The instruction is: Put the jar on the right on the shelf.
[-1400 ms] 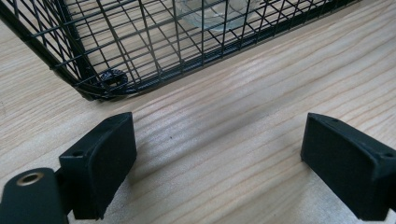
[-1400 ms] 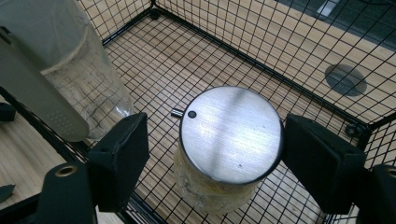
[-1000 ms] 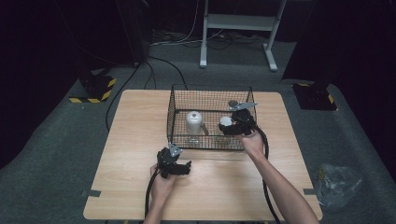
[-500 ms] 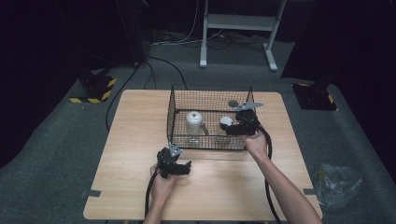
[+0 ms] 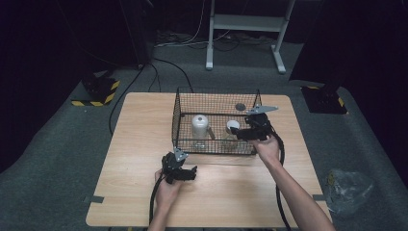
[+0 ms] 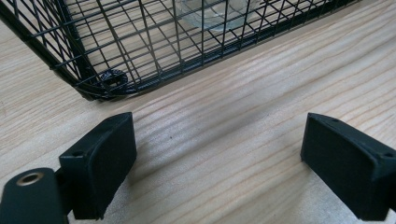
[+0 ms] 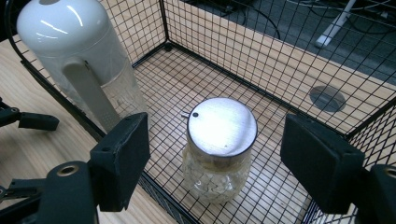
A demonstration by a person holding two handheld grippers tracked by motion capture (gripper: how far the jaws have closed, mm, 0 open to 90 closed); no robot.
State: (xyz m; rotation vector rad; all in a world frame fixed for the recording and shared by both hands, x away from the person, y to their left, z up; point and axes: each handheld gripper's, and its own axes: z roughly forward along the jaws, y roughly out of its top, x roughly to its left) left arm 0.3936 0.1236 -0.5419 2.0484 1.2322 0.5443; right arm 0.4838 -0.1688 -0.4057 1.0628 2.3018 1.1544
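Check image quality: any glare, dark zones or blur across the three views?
High view: table lit, surroundings nearly black, slightly soft. Right gripper view: sharp; glare streaks on the white jug and sheen on the glass jar's metal lid. Left gripper view: wood grain crisp, wire basket in focus, jaws cast soft shadows.

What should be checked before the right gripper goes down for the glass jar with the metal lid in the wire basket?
1. Right gripper jaws apart, nothing between the pads: ok.
2. Jaws stand either side of the glass jar, above it, not touching: ok.
3. Jar upright, metal lid on: ok.
4. Gap between the jar and the white-topped pitcher: ok, they stand apart.
5. Left gripper open over bare table, outside the wire basket: ok.
6. Lid fastened tight: cannot tell.
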